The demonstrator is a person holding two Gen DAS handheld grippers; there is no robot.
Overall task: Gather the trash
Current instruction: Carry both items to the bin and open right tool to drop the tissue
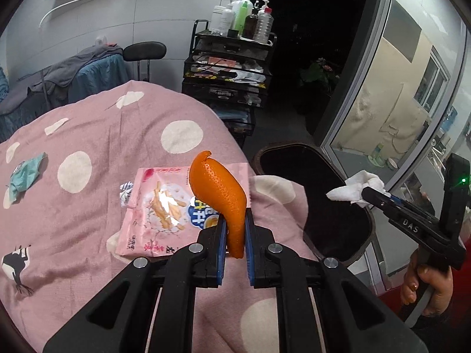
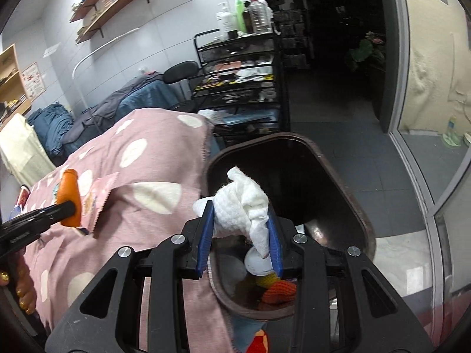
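Left hand-held gripper point(image 1: 235, 235): clamped on the orange peel point(image 1: 219, 189), which stands up from between the blue pads; I hold it above the pink spotted blanket point(image 1: 88, 206), short of the bin.
Right hand-held gripper point(image 2: 240, 235): pressed together on the white tissue wad point(image 2: 243, 203), which bulges above the pads; I hold it over the near rim of the dark trash bin point(image 2: 338, 182).
Trash bin: open-topped, standing on the floor just beside the bed; a few items already lie in its bottom.
Step in hand, as I judge it: carrying both pieces to the bin for release.
Doing it well, right side: I should bring the tissue further over the opening before parting the pads, since a loose tail hangs low and may cling to one pad.
Doing it well, left side: I should carry the peel across the blanket edge until it is fully over the opening; its narrow end alone is pinched, so I avoid sudden wrist rolls.
Clearance: I should keep the two tools apart over the bin.
Remaining trash: the pink snack packet point(image 1: 159, 209) and a teal crumpled scrap point(image 1: 25, 178) lie on the blanket.
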